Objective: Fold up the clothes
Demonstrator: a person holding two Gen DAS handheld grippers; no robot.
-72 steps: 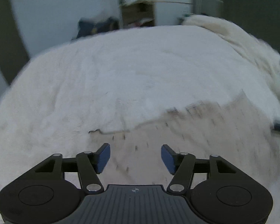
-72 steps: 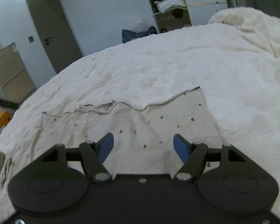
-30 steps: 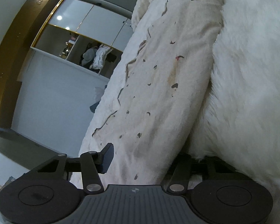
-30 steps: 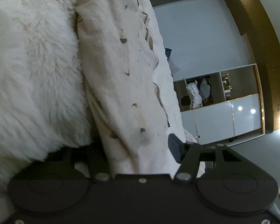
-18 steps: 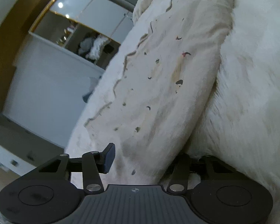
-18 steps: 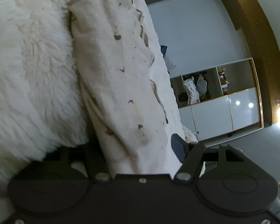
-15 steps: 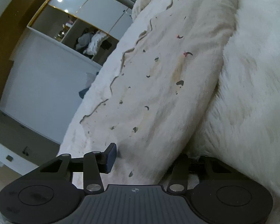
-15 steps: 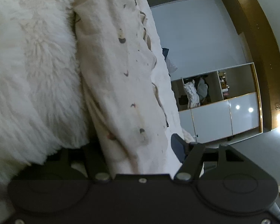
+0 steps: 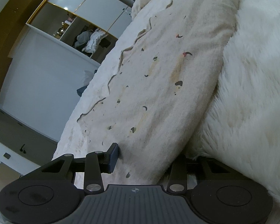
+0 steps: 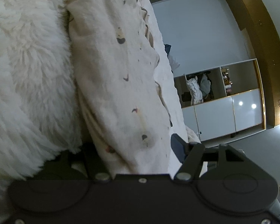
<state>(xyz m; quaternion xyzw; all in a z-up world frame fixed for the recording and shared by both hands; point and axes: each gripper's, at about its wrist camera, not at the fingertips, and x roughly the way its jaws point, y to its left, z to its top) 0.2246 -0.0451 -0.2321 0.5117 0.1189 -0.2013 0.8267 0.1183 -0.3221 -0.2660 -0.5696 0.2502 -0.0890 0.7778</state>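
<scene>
A cream garment with small dark prints (image 9: 158, 85) lies on a white fluffy blanket (image 9: 252, 93). My left gripper (image 9: 147, 160) is turned on its side at the garment's edge. One blue pad (image 9: 113, 157) presses on top of the cloth; the other finger is hidden under the cloth and blanket. The jaws are partly closed around the edge. My right gripper (image 10: 136, 149) is likewise on its side at the garment (image 10: 121, 74). One blue pad (image 10: 177, 145) shows beside the cloth and the other is hidden beneath it.
The fluffy blanket (image 10: 28, 74) fills the area under the garment. A white wall (image 9: 43, 78) and a wardrobe with open shelves holding clothes (image 10: 201, 87) stand beyond the bed. A dark bundle (image 9: 82, 90) lies at the bed's far edge.
Both grippers have dropped from above the flat garment and rolled sideways onto its near edge. Over the last half second the left gripper's visible pad has closed in against the cloth.
</scene>
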